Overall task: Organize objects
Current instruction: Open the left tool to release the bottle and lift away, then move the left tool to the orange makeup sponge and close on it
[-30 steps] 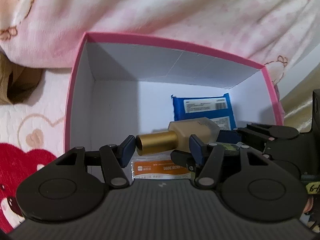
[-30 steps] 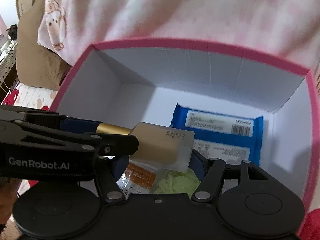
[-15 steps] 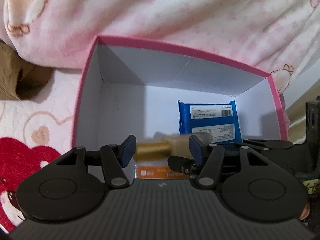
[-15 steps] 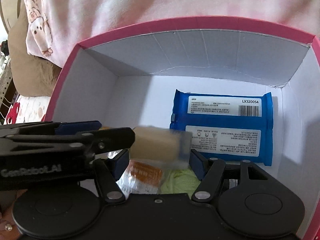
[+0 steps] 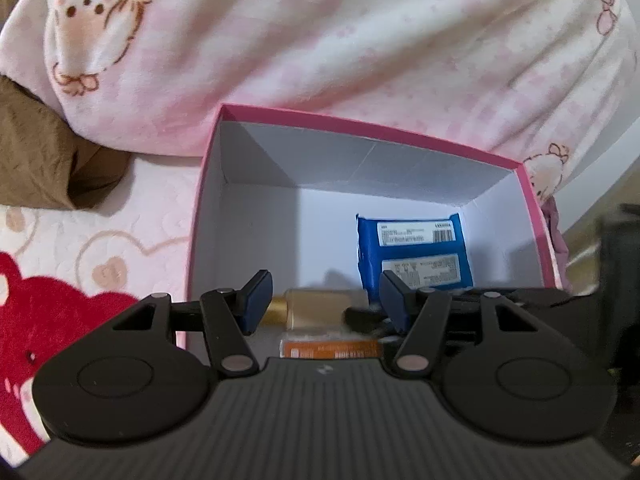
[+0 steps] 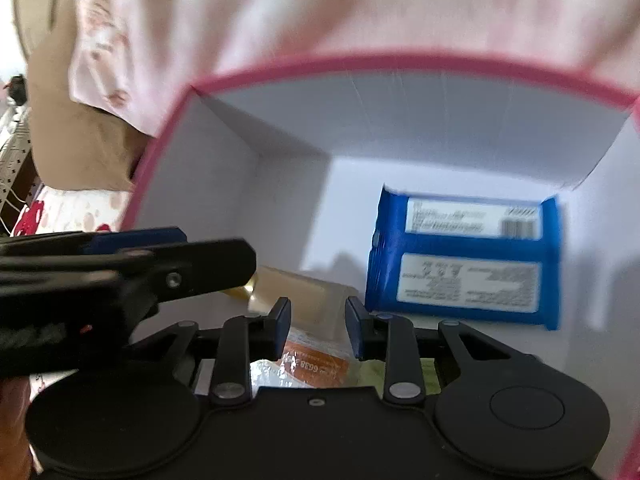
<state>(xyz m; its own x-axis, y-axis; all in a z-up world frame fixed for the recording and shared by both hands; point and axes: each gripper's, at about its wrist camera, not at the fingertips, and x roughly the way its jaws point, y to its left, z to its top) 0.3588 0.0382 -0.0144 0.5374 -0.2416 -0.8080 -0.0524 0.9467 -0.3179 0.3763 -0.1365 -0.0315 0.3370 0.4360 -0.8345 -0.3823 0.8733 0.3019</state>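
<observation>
A pink box [image 5: 360, 124] with white walls stands on the bed. Inside, on its floor, lies a beige bottle [image 5: 316, 308] with a gold cap, beside a blue wipes pack [image 5: 412, 248] and over an orange packet [image 5: 328, 350]. My left gripper [image 5: 325, 302] hangs open above the bottle, pads clear of it. My right gripper [image 6: 319, 326] is shut with nothing between its pads; the bottle [image 6: 304, 292] lies below and beyond them. One finger [image 6: 192, 268] of the left gripper crosses the right wrist view at the left. The box rim [image 6: 400, 62] and blue pack [image 6: 464, 240] show there too.
A pink-and-white quilt [image 5: 320, 40] bulges behind the box. A brown cloth [image 5: 40, 152] lies at the far left. The sheet under the box bears a red bear print [image 5: 40, 320]. Something pale green [image 6: 368, 368] sits beside the orange packet [image 6: 316, 360].
The bottle left the right gripper's pads and dropped onto the box floor. The right jaws then closed. The left gripper rose and drew back from the box.
</observation>
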